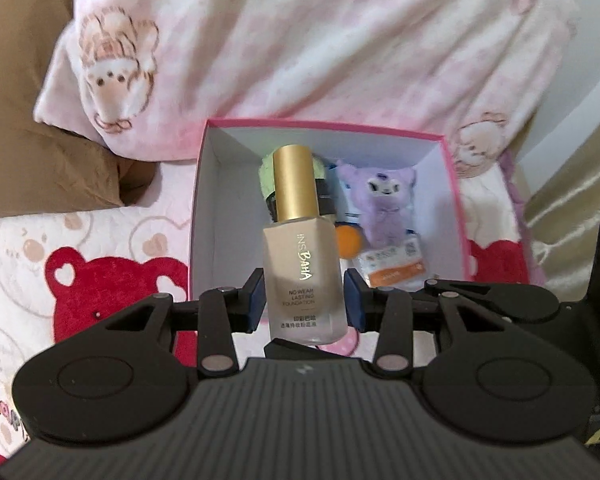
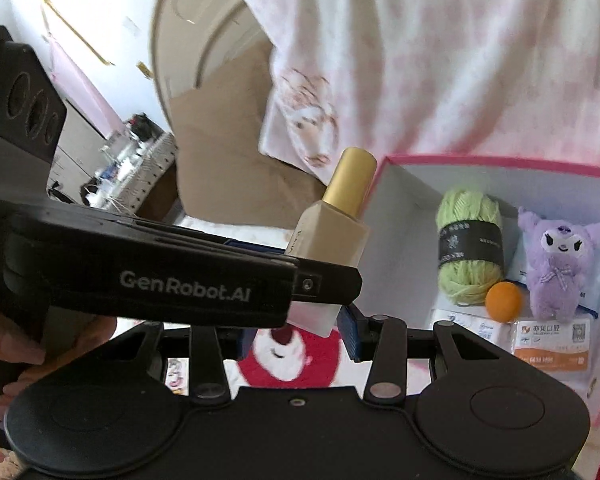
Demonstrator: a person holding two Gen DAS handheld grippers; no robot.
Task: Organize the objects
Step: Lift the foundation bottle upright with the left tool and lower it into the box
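Our left gripper [image 1: 304,296] holds a frosted glass foundation bottle with a gold cap [image 1: 300,248], its jaws pressed narrow against the bottle's lower sides. The bottle stands upright in the grip, raised just at the near edge of the pink-rimmed white cardboard box [image 1: 452,184].

Inside that box we see a green yarn skein with a black band [image 2: 469,246] on the left, a purple plush toy [image 2: 558,260] on the right, and a small orange ball [image 2: 503,302] between them, toward the near side. Flat white-and-orange packets [image 2: 550,344] lie nearest us on the box floor.

Our right gripper [image 2: 298,336] has its jaws set wide with nothing between them; the left tool and the bottle cross in front of it. The box rests on a bed covered by a pink-and-white cartoon blanket [image 1: 340,48], with a red bear print [image 1: 84,292] near left.
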